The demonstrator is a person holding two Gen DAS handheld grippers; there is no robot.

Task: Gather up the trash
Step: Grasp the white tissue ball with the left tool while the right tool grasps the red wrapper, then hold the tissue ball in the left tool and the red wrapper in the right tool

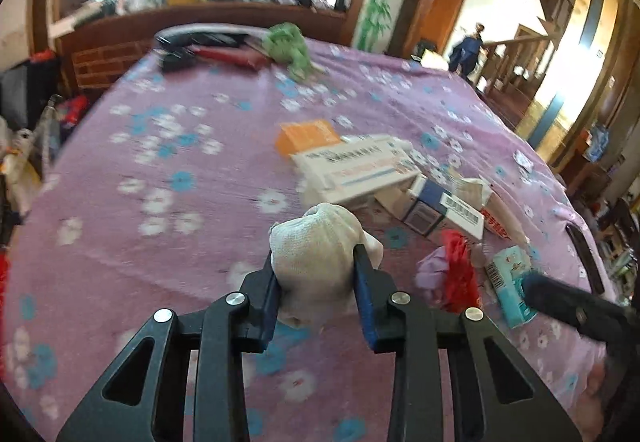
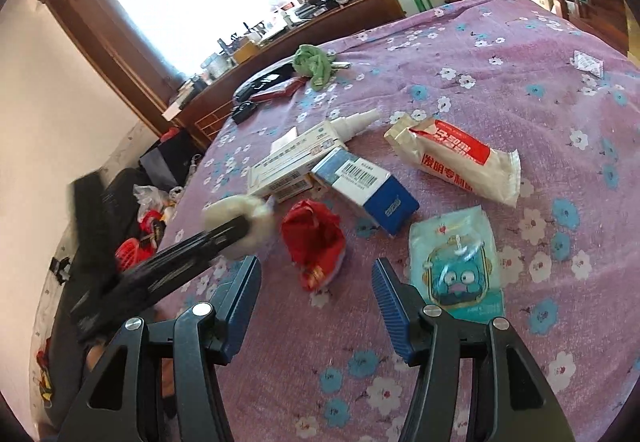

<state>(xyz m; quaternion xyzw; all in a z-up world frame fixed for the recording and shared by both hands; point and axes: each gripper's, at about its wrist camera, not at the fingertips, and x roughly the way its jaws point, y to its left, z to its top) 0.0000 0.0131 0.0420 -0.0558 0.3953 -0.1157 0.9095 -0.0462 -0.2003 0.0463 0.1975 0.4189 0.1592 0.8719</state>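
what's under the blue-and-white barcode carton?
The blue-and-white barcode carton leans on flat white printed boxes, its blue end on the purple floral tablecloth. A white nozzle bottle lies behind. What's beneath the stack is hidden.

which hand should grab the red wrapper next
Right. The right tongs are open and empty, with the red wrapper just ahead between the tips. The left tongs are shut on a white wad.
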